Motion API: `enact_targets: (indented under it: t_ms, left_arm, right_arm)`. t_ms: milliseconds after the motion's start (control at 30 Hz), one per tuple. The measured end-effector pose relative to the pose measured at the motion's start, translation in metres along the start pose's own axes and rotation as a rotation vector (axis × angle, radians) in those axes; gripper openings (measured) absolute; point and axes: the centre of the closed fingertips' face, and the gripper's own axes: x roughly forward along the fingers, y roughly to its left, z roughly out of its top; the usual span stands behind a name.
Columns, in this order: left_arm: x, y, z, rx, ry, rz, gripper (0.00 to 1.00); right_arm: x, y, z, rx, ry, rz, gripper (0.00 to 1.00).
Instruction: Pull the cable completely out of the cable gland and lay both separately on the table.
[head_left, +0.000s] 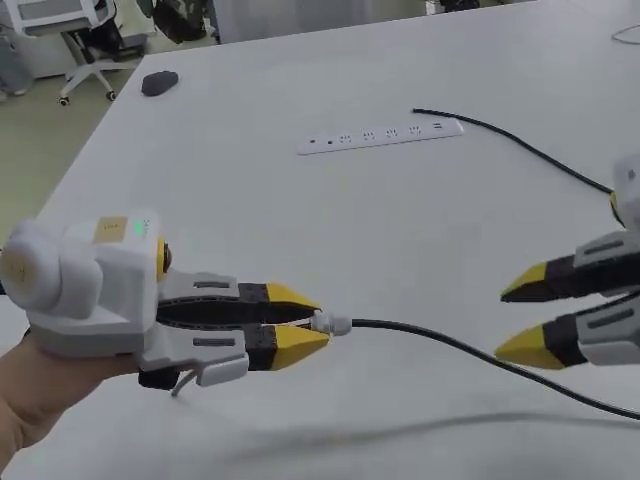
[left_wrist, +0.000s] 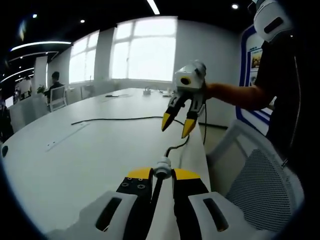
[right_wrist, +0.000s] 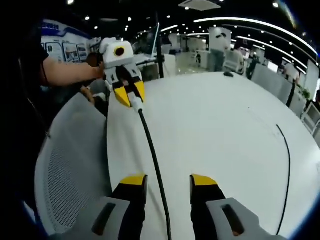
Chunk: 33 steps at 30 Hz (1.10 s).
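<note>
Pinches a small white plastic cable gland between the yellow tips of the left hand-held gripper, jaws almost together, just above the plain white tabletop and close to its near edge. Leaves a thin black cable seated in the gland's nose and trailing away to the right over the tabletop. Not yet pulled free.

Looks light, hard and smooth, this gland, and so is liable to twist or pop out of a tip-only pinch under a sharp tug. Looks limp and rubbery, the cable, and will probably drag through the gland's seal rather than slide freely. Best taken close to the gland, on the straight run, and drawn in line with the gland's axis.

Hangs wide open and grips nothing, the right hand-held gripper. Straddles the cable in the right gripper view, the black line running between the jaws and nearer one of them. Touching or not: cannot tell.
</note>
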Motion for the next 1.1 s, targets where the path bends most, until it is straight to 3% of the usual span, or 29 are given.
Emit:
enact_targets:
  t_ms: [67, 133, 300, 433, 700, 967, 1100]
  left_arm:
    - [0.000, -0.001, 0.001, -0.002, -0.002, -0.003, 0.15]
    - [0.000, -0.002, 0.002, 0.002, 0.004, -0.007, 0.15]
    - [0.001, -0.004, 0.005, 0.015, 0.002, -0.010, 0.15]
    - [0.002, -0.006, 0.005, 0.039, 0.013, -0.010, 0.15]
    - [0.008, -0.009, 0.002, 0.045, 0.024, -0.024, 0.15]
    - [0.012, -0.009, 0.001, 0.049, 0.029, -0.034, 0.15]
    - [0.010, -0.007, 0.002, 0.056, 0.028, -0.024, 0.15]
  right_arm:
    - [0.009, 0.012, 0.022, -0.026, -0.047, 0.051, 0.26]
    - [0.020, 0.023, 0.028, -0.042, -0.024, 0.103, 0.24]
    - [0.045, 0.035, 0.041, -0.136, -0.003, 0.137, 0.18]
    - [0.056, 0.042, 0.040, -0.178, 0.034, 0.164, 0.14]
    - [0.064, 0.046, 0.042, -0.218, 0.031, 0.173, 0.01]
    - [0.065, 0.047, 0.040, -0.255, 0.023, 0.177, 0.00]
    - [0.059, 0.039, 0.033, -0.253, 0.032, 0.152, 0.00]
